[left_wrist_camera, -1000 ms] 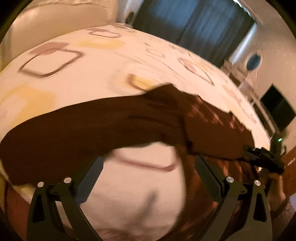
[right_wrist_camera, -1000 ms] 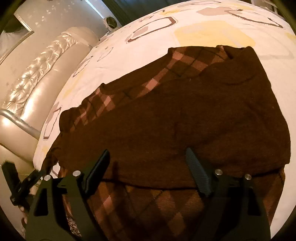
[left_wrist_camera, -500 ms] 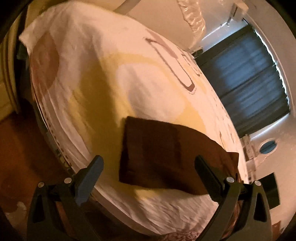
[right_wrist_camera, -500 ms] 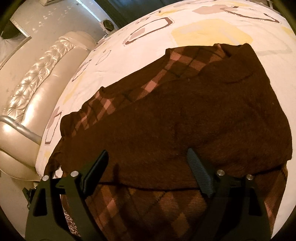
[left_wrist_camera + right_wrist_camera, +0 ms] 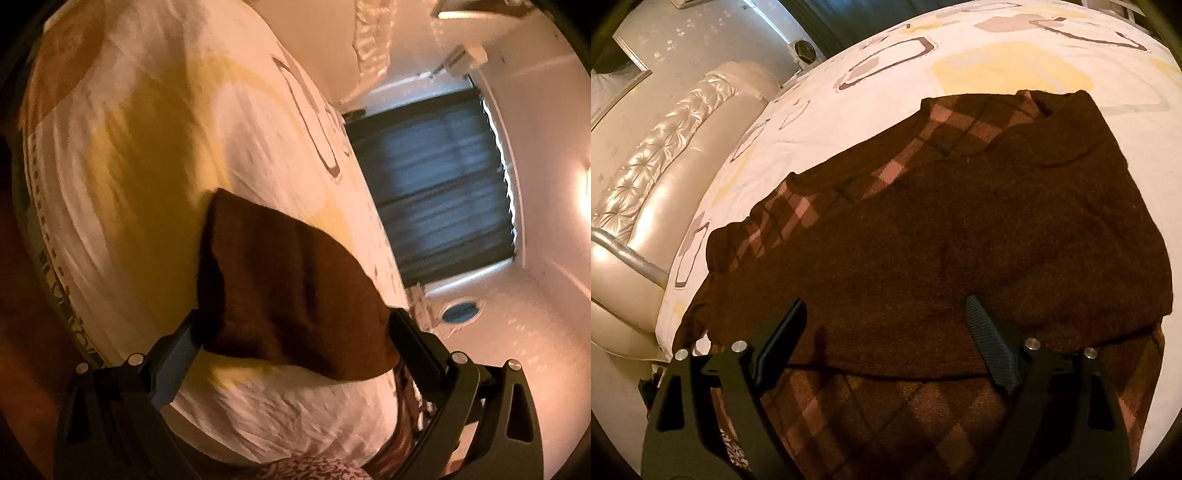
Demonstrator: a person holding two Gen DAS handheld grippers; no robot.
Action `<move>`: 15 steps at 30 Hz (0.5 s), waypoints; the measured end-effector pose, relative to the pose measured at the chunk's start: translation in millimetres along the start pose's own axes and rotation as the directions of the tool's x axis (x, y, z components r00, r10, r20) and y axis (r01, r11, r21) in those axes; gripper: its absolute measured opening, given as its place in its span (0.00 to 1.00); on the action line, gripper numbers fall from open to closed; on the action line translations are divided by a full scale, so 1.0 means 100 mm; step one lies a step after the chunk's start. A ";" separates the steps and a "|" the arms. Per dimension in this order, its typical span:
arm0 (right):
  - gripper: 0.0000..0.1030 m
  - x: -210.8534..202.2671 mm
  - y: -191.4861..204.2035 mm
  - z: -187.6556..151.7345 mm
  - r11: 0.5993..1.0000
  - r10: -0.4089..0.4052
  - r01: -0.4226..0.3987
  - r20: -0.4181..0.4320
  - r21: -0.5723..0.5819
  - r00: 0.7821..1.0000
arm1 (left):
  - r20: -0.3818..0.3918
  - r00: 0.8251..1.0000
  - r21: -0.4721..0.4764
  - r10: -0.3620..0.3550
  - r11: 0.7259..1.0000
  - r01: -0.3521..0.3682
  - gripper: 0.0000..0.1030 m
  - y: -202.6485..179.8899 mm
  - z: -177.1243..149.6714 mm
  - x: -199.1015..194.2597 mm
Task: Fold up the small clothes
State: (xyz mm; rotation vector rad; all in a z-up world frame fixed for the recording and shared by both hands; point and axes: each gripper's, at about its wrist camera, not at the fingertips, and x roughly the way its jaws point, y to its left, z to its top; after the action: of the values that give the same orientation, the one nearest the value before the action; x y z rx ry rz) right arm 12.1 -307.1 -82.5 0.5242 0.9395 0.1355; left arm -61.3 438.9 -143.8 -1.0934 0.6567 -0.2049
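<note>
Bed (image 5: 1015, 70) w/ white patterned sheet, cream headboard (image 5: 661, 155) at far left. Brown sweater (image 5: 960, 229) w/ pink argyle lies across the bed, plain side folded over top. Right hand-held gripper (image 5: 886, 325) hovers over its near part, jaws wide, nothing gripped. Left hand-held gripper (image 5: 295, 328) open too, fingers either side of a brown sleeve end (image 5: 288, 291) near bed edge.

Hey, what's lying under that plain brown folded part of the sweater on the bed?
Under the plain brown fold, pink-and-brown argyle fabric of the same sweater sticks out along its near and far edges. The patterned bedsheet lies beneath. How far the argyle runs under the fold is covered.
</note>
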 end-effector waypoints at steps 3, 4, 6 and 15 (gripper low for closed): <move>0.85 0.00 -0.01 -0.01 1.000 0.000 0.000 0.007 0.001 1.000 | 0.007 1.000 -0.043 0.017 0.999 -0.017 0.92 0.10 0.01 0.00; 0.85 0.00 -0.01 -0.01 1.000 0.000 0.000 0.008 0.001 1.000 | 0.005 1.000 -0.048 0.017 0.999 -0.017 0.82 0.12 0.01 0.01; 0.85 -0.01 -0.02 -0.01 1.000 0.001 -0.001 0.011 0.002 1.000 | -0.009 1.000 -0.042 0.007 0.999 -0.007 0.71 0.11 -0.01 0.02; 0.85 -0.03 -0.01 -0.03 1.000 -0.003 0.003 0.026 0.011 1.000 | -0.049 0.998 -0.015 0.049 0.999 -0.050 0.17 0.03 0.06 0.06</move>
State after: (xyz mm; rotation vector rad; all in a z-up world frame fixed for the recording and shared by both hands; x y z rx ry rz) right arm 8.0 -307.7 -82.5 0.5333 0.9162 0.1207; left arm -53.6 441.9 -146.6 -1.0891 0.7293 -0.1845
